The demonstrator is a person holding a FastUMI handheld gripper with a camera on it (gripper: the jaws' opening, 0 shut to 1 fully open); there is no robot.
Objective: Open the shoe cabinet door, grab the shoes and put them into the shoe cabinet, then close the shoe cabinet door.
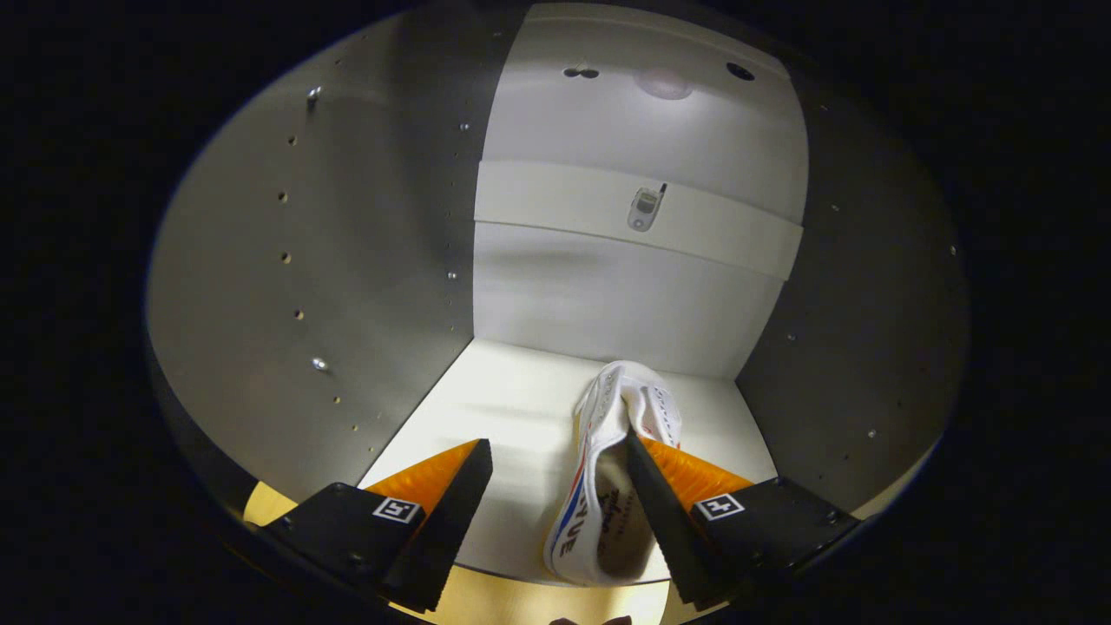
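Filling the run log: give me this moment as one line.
stage: placing shoe | gripper: open, right finger against white sneaker | sneaker: on shoe cabinet floor | door: open

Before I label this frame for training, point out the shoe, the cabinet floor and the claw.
shoe [608, 486]: gripper view, on its insole near the heel.
cabinet floor [512, 408]: gripper view, on a bare patch left of the shoe.
claw [560, 495]: gripper view, midway between its open fingertips.

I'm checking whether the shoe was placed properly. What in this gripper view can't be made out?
- Shoe: its far side is hidden behind one finger of the open hand-held gripper, so contact there is unclear.
- Small device on the cabinet back panel: too small to identify.
- Cabinet door: cut off by the edge.
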